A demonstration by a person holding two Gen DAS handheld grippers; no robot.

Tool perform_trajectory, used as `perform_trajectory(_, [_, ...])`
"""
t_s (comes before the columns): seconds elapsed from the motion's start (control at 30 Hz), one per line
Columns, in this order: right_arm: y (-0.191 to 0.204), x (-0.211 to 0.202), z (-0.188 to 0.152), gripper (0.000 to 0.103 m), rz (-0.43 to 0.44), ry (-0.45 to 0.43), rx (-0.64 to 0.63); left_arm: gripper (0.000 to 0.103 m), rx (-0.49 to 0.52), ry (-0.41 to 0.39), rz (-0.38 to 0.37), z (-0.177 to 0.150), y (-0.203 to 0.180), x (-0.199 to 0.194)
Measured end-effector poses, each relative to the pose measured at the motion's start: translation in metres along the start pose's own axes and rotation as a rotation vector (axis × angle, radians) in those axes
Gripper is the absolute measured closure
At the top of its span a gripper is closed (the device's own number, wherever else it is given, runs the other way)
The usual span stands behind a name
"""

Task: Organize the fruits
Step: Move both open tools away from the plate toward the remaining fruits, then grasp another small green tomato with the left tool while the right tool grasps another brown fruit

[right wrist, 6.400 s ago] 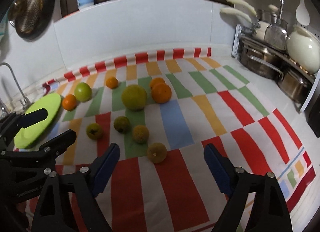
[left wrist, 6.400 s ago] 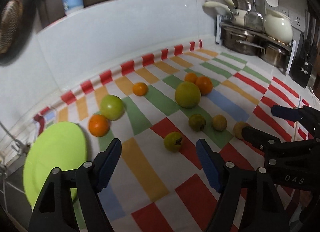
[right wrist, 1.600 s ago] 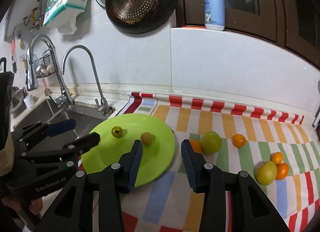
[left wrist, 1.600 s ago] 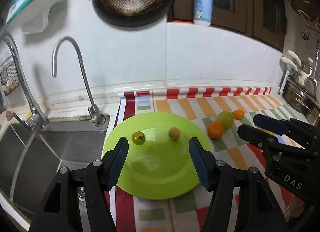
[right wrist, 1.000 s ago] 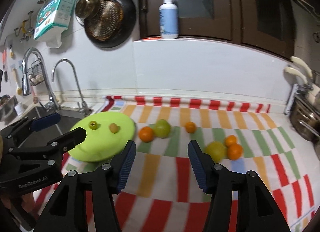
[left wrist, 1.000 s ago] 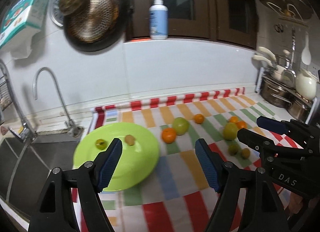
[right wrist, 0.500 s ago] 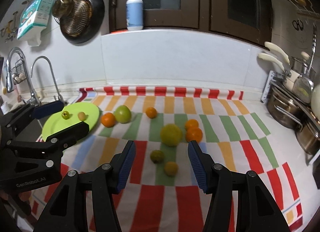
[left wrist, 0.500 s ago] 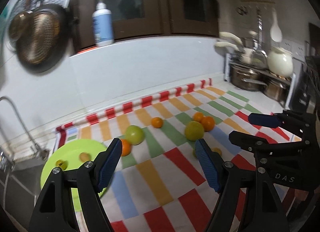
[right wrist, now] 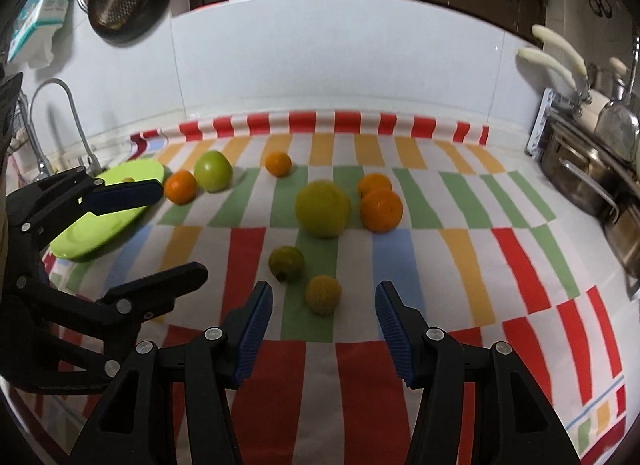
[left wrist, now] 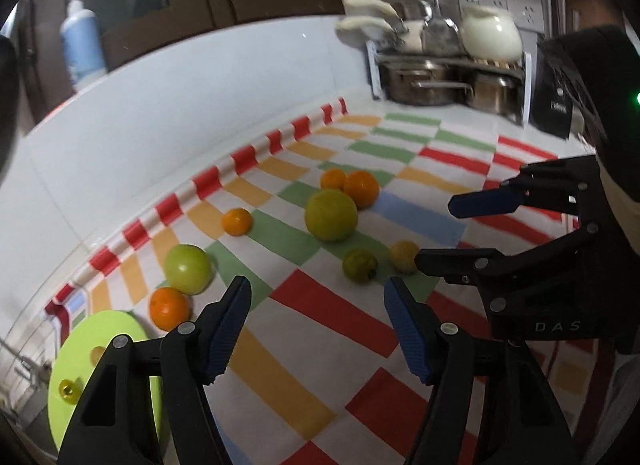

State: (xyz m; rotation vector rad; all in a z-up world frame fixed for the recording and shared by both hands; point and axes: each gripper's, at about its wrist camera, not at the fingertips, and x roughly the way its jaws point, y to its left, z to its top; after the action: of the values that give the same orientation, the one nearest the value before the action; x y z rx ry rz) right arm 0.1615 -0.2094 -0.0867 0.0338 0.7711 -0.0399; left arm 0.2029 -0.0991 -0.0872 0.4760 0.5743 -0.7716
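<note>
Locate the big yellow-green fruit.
In the right wrist view the big yellow-green fruit sits mid-cloth, just left of two oranges.

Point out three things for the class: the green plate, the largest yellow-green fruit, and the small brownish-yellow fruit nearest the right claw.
green plate (right wrist: 96, 231), right wrist view, bare front rim.
largest yellow-green fruit (right wrist: 322, 209), right wrist view, centre of its skin.
small brownish-yellow fruit (right wrist: 323, 294), right wrist view, middle of its rough surface.

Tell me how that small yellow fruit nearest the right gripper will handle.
The yellow fruit looks round, so a nudge would likely roll it. It seems small and probably light. The right gripper, open, looks wide enough to straddle it.
</note>
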Motion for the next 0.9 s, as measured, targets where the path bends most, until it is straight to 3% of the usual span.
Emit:
perform_trajectory(0.3, [-0.005, 0.037, -0.001, 0.059, 0.033, 0.078, 0.009, 0.041, 0.063, 0.044, -0.085, 0.002, -0.003, 0.035])
perform_trajectory(0.47, [-0.011, 0.046, -0.001, 0.074, 0.049, 0.099, 0.010, 0.043, 0.062, 0.077, -0.109, 0.004, -0.007, 0.049])
perform_trajectory(0.57, [-0.018, 0.044, -0.002, 0.076, 0.039, 0.091, 0.028, 0.043, 0.049, 0.088, -0.112, 0.008, -0.010, 0.055])
perform_trajectory(0.77, [-0.036, 0.040, -0.003, 0.076, 0.012, 0.087, 0.082, 0.059, -0.023, 0.128, -0.134, 0.016, -0.015, 0.074])
perform_trajectory(0.9, [-0.041, 0.038, -0.004, 0.076, 0.002, 0.078, 0.096, 0.074, -0.057, 0.171, -0.143, 0.017, -0.015, 0.084])
